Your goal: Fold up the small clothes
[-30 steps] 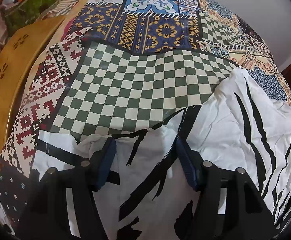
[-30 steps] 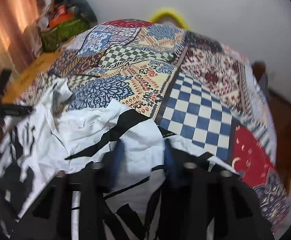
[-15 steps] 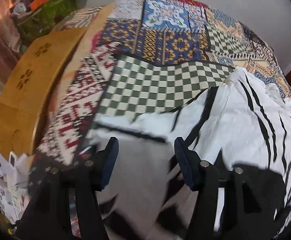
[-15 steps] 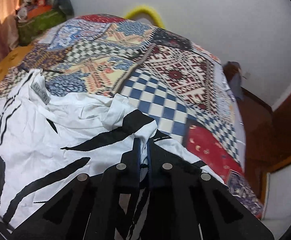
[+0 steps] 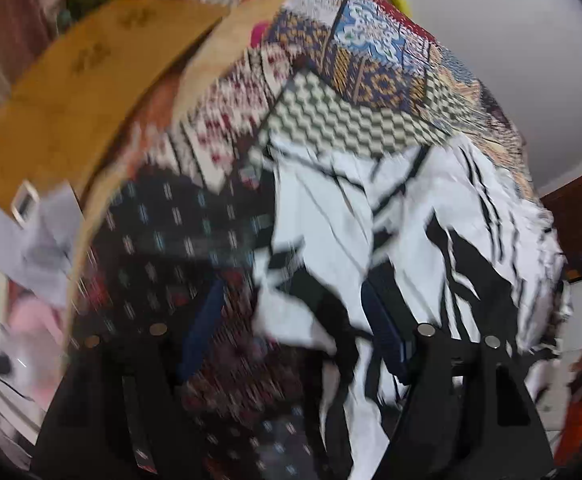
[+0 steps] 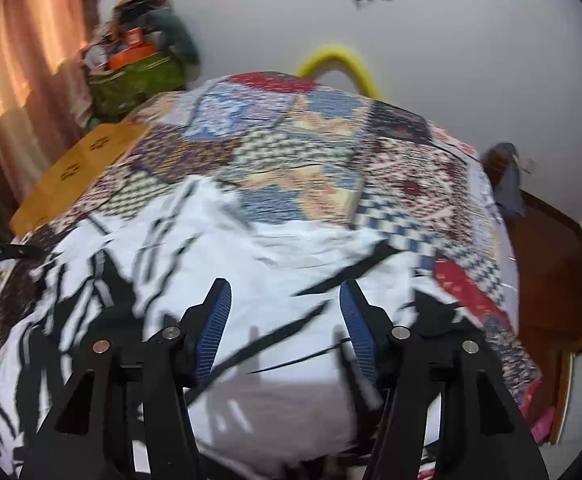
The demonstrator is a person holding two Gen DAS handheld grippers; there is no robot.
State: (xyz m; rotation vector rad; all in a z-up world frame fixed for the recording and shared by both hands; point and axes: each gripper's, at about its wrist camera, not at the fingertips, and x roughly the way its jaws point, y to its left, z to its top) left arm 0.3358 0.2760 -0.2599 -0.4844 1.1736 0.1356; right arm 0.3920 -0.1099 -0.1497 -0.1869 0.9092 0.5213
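Garment (image 6: 275, 248) on quilt (image 6: 403, 168), headboard (image 6: 71, 176) left, perhaps bags (image 6: 135, 76) behind

The left gripper (image 5: 295, 332) has its jaws spread wide and hangs above the garment (image 5: 411, 216), near its left edge. The right gripper (image 6: 285, 320) is likewise spread wide, fingers apart over the garment's near right part, gripping nothing.

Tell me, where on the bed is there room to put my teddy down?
Bare room is on the far part of the patchwork bedspread, between the white and black shirt and the wall, and on the blue-checked strip right of the shirt. The near side is crowded: the shirt covers it, with both tongs above.
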